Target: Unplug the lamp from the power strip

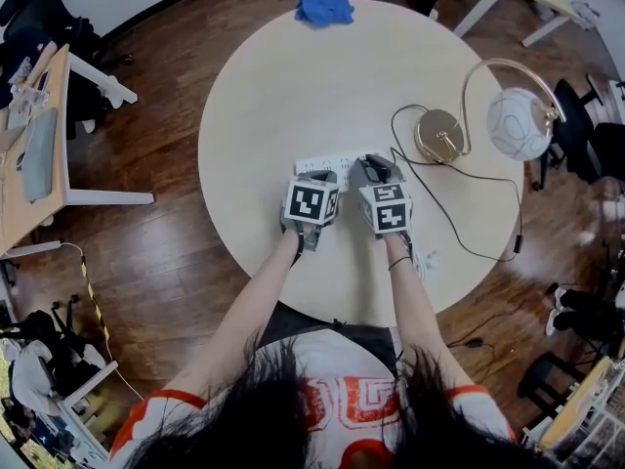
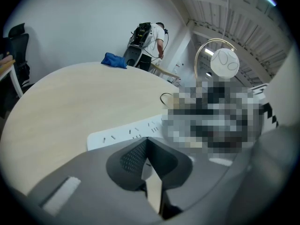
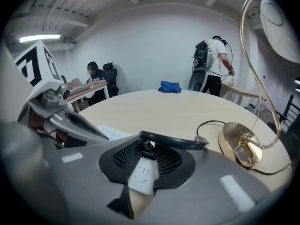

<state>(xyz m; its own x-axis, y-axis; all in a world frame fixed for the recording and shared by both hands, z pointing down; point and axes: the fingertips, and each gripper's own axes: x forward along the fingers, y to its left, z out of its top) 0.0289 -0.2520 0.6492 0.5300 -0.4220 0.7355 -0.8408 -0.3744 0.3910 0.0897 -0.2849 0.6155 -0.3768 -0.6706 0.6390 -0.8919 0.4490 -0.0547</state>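
A white power strip point(image 1: 330, 164) lies near the middle of the round table point(image 1: 293, 86). The lamp's black plug point(image 3: 146, 147) stands in the strip point(image 3: 139, 173), and its black cord point(image 3: 176, 142) curves away to the right toward the gold lamp base point(image 3: 241, 146). My right gripper point(image 3: 147, 150) has its jaws around the plug, pads against its sides. My left gripper point(image 2: 148, 142) is shut and empty, its tips over the near edge of the strip point(image 2: 124, 132). The lamp's base point(image 1: 438, 135) and white globe shade point(image 1: 518, 123) stand at the table's right.
A blue cloth point(image 1: 325, 10) lies at the table's far edge. The cord point(image 1: 488, 252) loops over the table's right side toward the rim. Desks and chairs point(image 1: 39, 135) stand on the wooden floor to the left. A person point(image 3: 213, 62) stands beyond the table.
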